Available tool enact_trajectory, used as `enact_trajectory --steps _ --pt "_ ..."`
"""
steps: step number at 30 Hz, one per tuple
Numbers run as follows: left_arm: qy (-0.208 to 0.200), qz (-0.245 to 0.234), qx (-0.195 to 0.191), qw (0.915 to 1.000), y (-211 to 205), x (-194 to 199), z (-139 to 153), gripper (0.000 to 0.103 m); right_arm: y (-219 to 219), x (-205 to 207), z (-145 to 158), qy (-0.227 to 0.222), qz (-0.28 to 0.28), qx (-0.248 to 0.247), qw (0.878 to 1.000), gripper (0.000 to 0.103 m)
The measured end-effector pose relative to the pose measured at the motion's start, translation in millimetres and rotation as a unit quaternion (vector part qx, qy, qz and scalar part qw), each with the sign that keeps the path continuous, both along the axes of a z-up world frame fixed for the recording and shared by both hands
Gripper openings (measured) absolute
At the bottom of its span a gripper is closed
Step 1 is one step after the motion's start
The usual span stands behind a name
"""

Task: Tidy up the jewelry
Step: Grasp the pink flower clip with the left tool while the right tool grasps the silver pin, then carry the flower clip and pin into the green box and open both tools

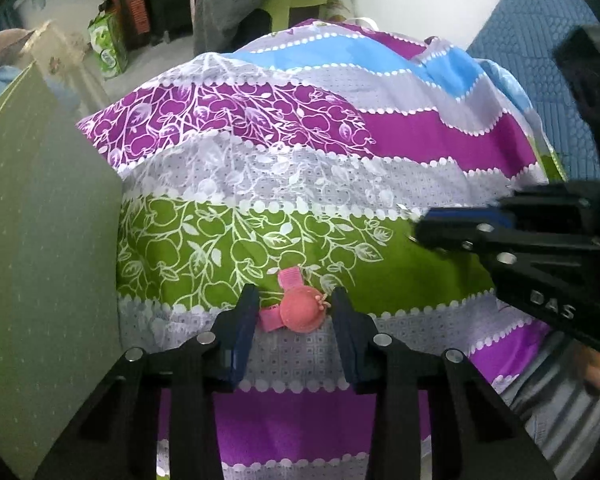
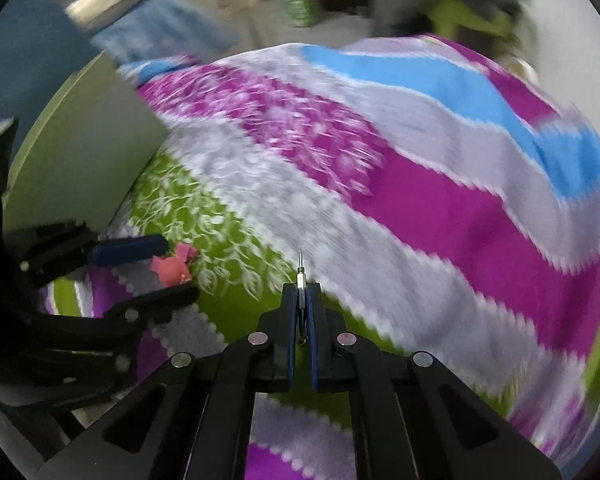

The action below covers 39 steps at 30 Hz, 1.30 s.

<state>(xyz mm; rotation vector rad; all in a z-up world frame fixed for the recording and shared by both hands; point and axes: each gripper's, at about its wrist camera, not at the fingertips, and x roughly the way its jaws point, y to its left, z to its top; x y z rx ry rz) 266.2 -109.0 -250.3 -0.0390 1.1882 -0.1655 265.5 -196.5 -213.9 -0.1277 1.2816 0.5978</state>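
Left wrist view: the left tool hangs over the patterned cloth that covers the surface, its two blue-padded fingers spread either side of a pink hair clip with a round coral ornament. The clip lies on the cloth right between the fingertips, its ornament close to the finger at 3 o'clock and a clear gap on the 9 o'clock side; no pad presses on it, so this tool is released with the clip unheld. The risk, as I judge it: the ornament is round and sits off-centre, so closing pads could squirt it sideways or pinch a fold of cloth along with it. The right tool reaches in from 3 o'clock, well apart from the clip. A pale green board stands at 9 o'clock.

Right wrist view: the picture is blurred by motion. The right tool is clenched on a thin metal pin-like piece, perhaps an earring post, which stands up between the pads with its tip poking out toward 12 o'clock. So slender a thing could slip or swivel in the grip during a quick sweep and vanish against the busy cloth. The hair clip lies at 9 o'clock of this tool, between the left tool's fingers.
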Motion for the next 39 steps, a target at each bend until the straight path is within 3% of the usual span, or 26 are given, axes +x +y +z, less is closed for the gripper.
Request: enact_trajectory --steps 6,11,25,39 --pt "0.008 0.01 -0.034 0.9993 8 3 4 0.034 -22 -20 14 0.006 -0.087 0.005 0.996 0.003" --pt "0.008 0.024 -0.064 0.9977 15 -1 24 0.034 -33 -28 34 -0.006 -0.113 0.006 0.994 0.003" --pt "-0.053 0.039 -0.109 0.9919 54 -19 130 0.034 -31 -25 125 -0.069 -0.173 0.028 0.982 0.003" --pt "-0.124 0.062 -0.094 0.9859 112 -41 236 0.035 9 -27 219 -0.129 -0.176 0.07 0.973 0.003"
